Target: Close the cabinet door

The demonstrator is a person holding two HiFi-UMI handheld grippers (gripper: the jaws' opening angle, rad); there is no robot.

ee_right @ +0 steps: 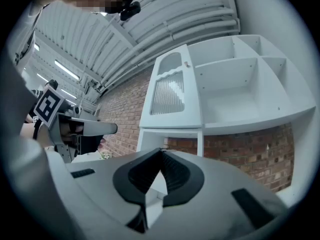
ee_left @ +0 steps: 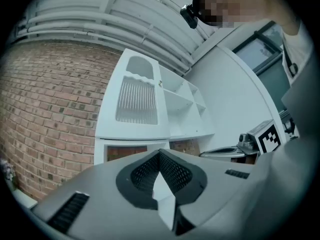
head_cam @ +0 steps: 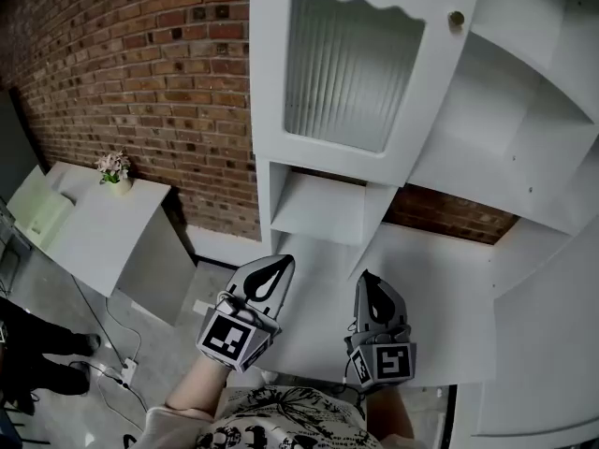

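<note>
**Brick wall** (head_cam: 140,82): fills the left and back of the scene.

**Cabinet** (head_cam: 524,148): white and set against the brick, with open shelf bays on its right side.

**Cabinet door** (head_cam: 356,73): white frame with a ribbed glass panel, covering the upper left bay. Its knob edge lies along the centre divider and I can make out no gap. Judgement: shut or all but shut, so little or nothing of the task is left.

**Side table** (head_cam: 103,232): white, low at left, well apart from the cabinet and not involved.

**Left claw** (head_cam: 279,267) and **right claw** (head_cam: 372,283):
- Both are held low before the cabinet's base, side by side and pointing toward it.
- They sit well below the door and touch nothing.
- Judgement: they are parked clear because the door needs no push just now.
- In each gripper view the tips are pressed together with nothing between them.

**Knob** (head_cam: 456,18): small and brassy, at the door's upper right corner. Nothing is on it.

**Flowers** (head_cam: 114,166): in a small pot at the side table's far end.

**View notes:**
- Only the head view gives the side table, the flowers and the floor.
- The right gripper view faces the cabinet more squarely. There the door (ee_right: 170,96) sits level with the shelf fronts, which backs the shut reading. The left claw (ee_right: 111,129) shows at that view's left.
- The left gripper view sees the door (ee_left: 136,101) at a slant, so it is less use for judging a gap. The right claw (ee_left: 207,154) shows at its right.
- Both gripper views take in the ceiling, which the head view lacks.
</note>
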